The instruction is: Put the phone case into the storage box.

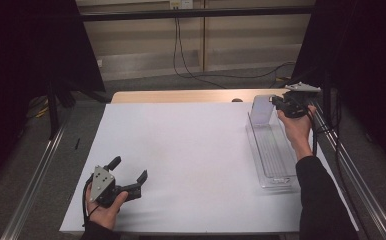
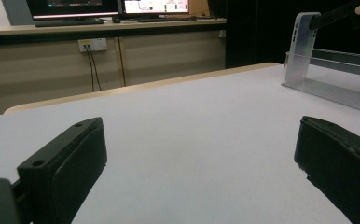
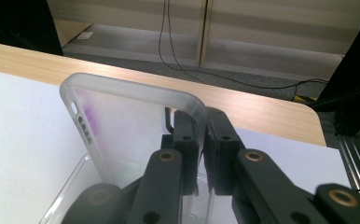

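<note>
A frosted, translucent phone case (image 1: 261,109) stands upright at the far end of a long clear plastic tray (image 1: 276,160) on the right side of the table. My right gripper (image 1: 276,102) is shut on the case's right edge. In the right gripper view the jaws (image 3: 202,140) pinch the rim of the case (image 3: 131,121) above the tray (image 3: 71,191). My left gripper (image 1: 130,168) rests open near the front left of the white table cover, with nothing between its jaws (image 2: 201,158). In the left gripper view the case (image 2: 301,46) and the tray (image 2: 336,88) are far off at the right.
A white sheet (image 1: 181,160) covers the wooden table (image 1: 181,96), whose bare strip shows at the back. Metal rails (image 1: 36,170) run along both sides. Cables (image 1: 191,70) lie on the floor behind, with dark curtains left and right.
</note>
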A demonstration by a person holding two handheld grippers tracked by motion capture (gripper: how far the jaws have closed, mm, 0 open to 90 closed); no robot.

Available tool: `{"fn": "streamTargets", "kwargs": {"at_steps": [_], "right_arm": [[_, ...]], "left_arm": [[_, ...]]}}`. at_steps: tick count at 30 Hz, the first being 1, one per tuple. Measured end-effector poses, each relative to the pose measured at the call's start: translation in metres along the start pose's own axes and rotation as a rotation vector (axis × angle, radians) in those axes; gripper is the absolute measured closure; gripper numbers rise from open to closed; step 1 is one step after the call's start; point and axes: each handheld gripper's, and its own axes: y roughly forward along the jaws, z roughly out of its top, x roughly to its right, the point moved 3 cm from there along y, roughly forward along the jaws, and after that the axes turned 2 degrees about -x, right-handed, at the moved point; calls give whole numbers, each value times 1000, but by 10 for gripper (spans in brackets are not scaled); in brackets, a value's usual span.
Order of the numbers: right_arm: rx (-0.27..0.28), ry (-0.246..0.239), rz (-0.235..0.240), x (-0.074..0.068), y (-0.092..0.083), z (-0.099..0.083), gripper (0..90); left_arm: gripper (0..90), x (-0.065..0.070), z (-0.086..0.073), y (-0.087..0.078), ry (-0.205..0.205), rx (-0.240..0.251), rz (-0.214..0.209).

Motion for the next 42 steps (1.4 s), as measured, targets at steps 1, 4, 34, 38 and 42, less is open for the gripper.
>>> {"fn": "streamTargets", "kwargs": {"at_steps": [1,4,34,38,42], "right_arm": [[-1,1,-1,0,0,0,841],[-2,0,0,0,0,0,837],[4,3,1,-1,-6,-3,595],[-1,-4,3,-3,-6,-6,495],[6,5,15,-2,-8,-8,330]], "left_arm": [[22,0,0,0,1,0,1],[22,0,0,0,0,0,-3],[24,0,0,0,1,-2,10],[24,-1,0,0,0,-3,8],[24,0,0,0,0,-2,8]]}}
